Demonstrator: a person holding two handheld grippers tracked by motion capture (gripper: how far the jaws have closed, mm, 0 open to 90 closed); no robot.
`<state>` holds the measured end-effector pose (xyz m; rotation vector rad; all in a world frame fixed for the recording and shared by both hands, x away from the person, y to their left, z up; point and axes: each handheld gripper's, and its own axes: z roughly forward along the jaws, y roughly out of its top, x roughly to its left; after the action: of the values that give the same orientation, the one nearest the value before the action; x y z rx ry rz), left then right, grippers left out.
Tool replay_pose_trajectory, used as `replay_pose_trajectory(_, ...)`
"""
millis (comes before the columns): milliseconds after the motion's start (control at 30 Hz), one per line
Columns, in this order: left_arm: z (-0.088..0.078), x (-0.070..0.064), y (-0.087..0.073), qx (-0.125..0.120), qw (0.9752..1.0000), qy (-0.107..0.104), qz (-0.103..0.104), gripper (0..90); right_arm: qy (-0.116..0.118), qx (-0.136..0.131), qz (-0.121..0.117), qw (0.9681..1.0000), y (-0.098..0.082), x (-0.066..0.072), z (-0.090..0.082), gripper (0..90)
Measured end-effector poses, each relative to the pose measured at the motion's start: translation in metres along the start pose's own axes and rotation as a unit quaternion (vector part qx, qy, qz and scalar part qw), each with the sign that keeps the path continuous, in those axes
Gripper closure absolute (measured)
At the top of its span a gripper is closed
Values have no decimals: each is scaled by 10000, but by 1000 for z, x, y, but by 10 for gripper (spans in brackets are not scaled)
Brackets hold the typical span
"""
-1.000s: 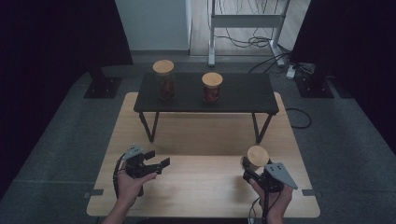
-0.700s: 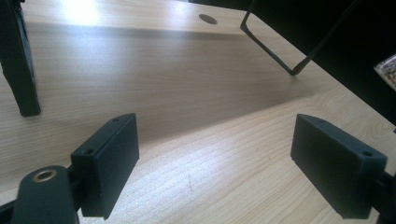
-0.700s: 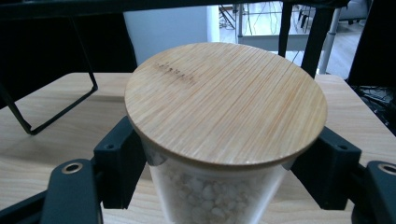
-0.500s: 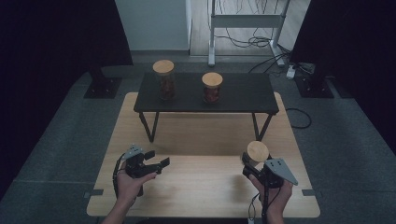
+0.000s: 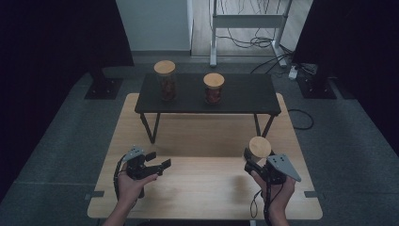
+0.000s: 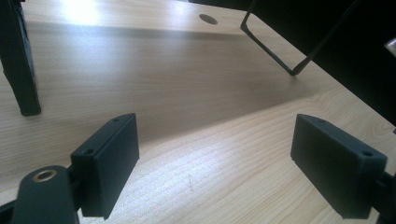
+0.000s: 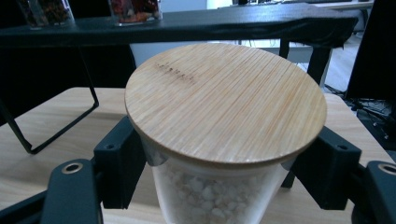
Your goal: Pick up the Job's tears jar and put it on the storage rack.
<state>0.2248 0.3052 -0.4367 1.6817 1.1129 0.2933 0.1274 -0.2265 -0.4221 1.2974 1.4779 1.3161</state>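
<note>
A glass jar [image 5: 259, 149] [image 7: 219, 186] with a round wooden lid and pale grains inside stands at the right of the light wooden table [image 5: 202, 188]. My right gripper [image 5: 251, 162] [image 7: 219, 172] is shut on it, both pads pressed against the glass just under the lid. At the table's left, my left gripper [image 5: 157, 160] [image 6: 217, 172] stands open, low over bare wood, with nothing between its fingers. Two more wooden-lidded jars sit on the black shelf [image 5: 244, 101] farther back: a tall jar [image 5: 165, 81] at its left and a shorter jar [image 5: 213, 88] at its middle, both with reddish-brown contents.
The black shelf stands on thin metal legs [image 5: 149, 127] [image 6: 280, 51] on the far half of the table. A white frame and cables [image 5: 249, 28] lie on the floor beyond. Black stands flank the table at both sides.
The right gripper with its jar has shifted slightly; the jar stays in its grip. The left gripper has kept still.
</note>
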Motion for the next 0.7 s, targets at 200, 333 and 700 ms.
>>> replay_pose_trajectory(200,0,1,0,1,10000,2,-32,151,-16,-49,23,10000,5,0,3,250)
replay_pose_trajectory(333,0,1,0,8,10000,-2,-32,151,-21,-47,23,10000,7,-2,5,250)
replay_pose_trajectory(700,2,1,-1,33,10000,-16,-29,151,-44,-120,15,9999,16,-4,10,250)
